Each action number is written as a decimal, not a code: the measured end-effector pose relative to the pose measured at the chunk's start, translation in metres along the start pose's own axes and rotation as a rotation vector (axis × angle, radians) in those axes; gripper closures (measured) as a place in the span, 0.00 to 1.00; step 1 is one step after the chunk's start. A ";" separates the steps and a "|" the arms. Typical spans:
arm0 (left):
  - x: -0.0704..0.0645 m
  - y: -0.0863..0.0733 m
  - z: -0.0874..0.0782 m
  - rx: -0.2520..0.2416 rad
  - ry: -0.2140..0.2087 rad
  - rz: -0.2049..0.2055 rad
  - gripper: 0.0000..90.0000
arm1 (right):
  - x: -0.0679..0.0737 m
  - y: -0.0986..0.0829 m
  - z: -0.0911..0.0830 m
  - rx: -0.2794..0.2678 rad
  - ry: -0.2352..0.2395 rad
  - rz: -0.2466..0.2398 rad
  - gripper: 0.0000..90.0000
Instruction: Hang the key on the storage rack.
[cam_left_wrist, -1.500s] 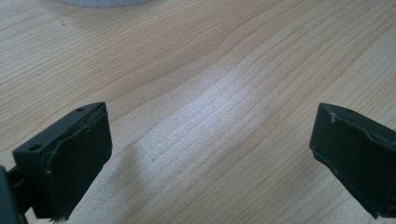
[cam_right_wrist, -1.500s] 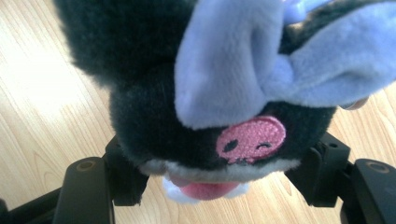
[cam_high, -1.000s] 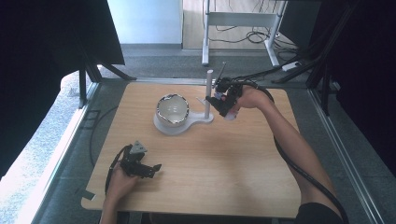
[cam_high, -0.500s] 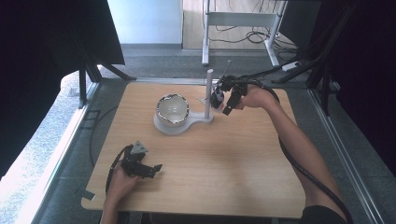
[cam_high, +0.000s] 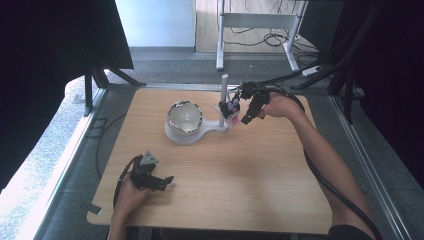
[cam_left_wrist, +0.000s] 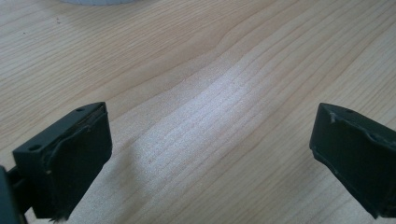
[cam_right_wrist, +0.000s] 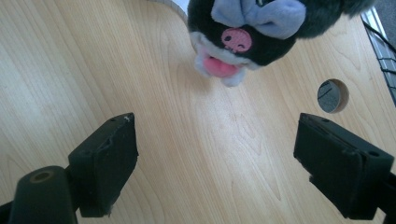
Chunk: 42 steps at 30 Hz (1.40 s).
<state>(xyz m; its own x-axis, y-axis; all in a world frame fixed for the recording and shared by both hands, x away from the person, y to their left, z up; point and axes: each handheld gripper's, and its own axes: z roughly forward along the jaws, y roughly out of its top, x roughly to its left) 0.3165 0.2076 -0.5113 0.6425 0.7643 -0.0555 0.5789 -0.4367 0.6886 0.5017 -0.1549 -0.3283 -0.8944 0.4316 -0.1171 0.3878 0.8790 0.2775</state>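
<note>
Plush toy just ahead of the right claw
Right claw (cam_right_wrist: 215, 158) is gaping wide, plush toy (cam_right_wrist: 261, 28) sitting beyond its jaws; left claw (cam_left_wrist: 210, 154) is resting wide on the bench (cam_left_wrist: 210, 70).

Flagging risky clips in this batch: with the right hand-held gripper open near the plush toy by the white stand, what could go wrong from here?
1. The right hand-held gripper is open close to the plush toy; closing from here might pinch only soft fur and slip.
2. The toy sits against the stand's thin post, so a push could rock the white stand and its shiny bowl.
</note>
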 end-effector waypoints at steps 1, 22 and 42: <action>0.000 0.000 0.000 0.000 0.001 0.000 0.00 | 0.000 -0.001 0.000 -0.003 0.004 -0.001 0.15; 0.000 0.000 0.000 -0.004 0.002 0.000 0.00 | 0.009 -0.035 -0.010 -0.062 0.005 0.031 0.10; -0.002 0.001 0.001 -0.003 0.000 0.000 0.00 | 0.016 -0.080 -0.020 -0.104 -0.019 0.063 0.06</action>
<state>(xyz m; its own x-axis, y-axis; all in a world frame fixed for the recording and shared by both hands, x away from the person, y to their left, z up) 0.3163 0.2051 -0.5115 0.6424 0.7643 -0.0559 0.5774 -0.4347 0.6911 0.4518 -0.2222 -0.3335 -0.8643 0.4900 -0.1140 0.4169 0.8245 0.3826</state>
